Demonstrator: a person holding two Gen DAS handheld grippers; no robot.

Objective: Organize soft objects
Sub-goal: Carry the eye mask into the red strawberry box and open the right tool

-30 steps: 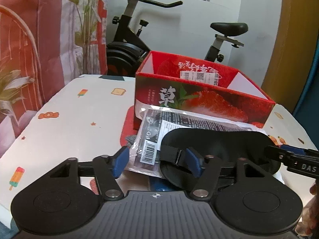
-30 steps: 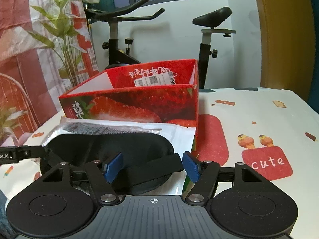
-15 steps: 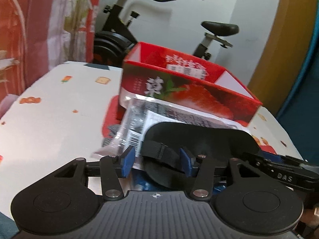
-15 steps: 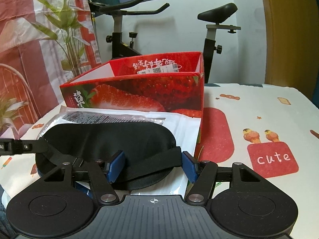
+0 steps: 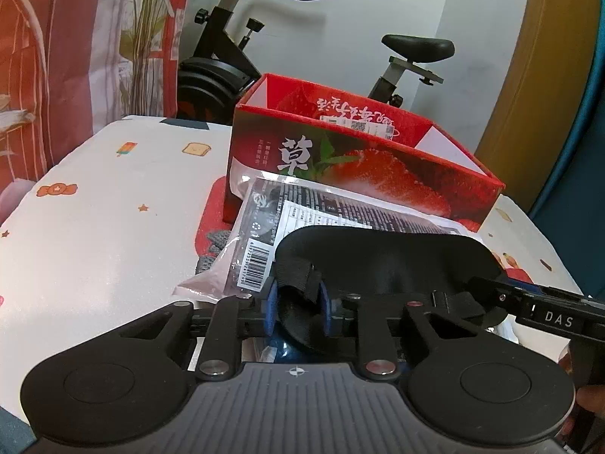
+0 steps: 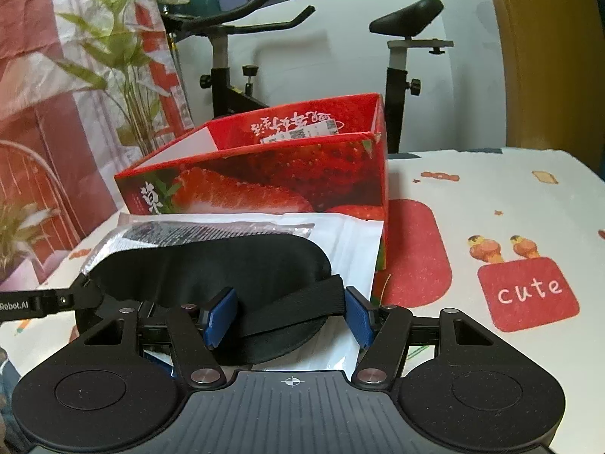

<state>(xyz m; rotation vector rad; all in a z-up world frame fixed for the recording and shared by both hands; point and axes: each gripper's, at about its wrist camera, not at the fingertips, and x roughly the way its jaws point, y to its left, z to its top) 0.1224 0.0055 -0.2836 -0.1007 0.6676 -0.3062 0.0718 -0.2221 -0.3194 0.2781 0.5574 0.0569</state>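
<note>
1. Behind the white tablecloth with small cartoon prints (image 5: 113,204) stood a black exercise bike (image 6: 227,64) against a pale wall, with a red plant-patterned curtain (image 5: 56,56) at nine o'clock.
2. On the cloth at twelve o'clock sat an open red cardboard box printed with strawberries (image 5: 378,174).
3. Just in front of the box lay a clear plastic packet with black printing and a barcode (image 5: 264,242), touching the box's near wall.
4. A black fabric sleep mask with an elastic strap (image 5: 382,253) rested on top of that packet.
5. The left gripper (image 5: 297,302) was closing, its blue pads pinching the mask's bunched strap end at its six o'clock edge.
6. The right gripper (image 6: 289,317) stood about half open, its blue pads either side of the strap at the mask's other end; whether they touched it could not be told.
7. That gripper's black finger showed at three o'clock in the left wrist view.
</note>
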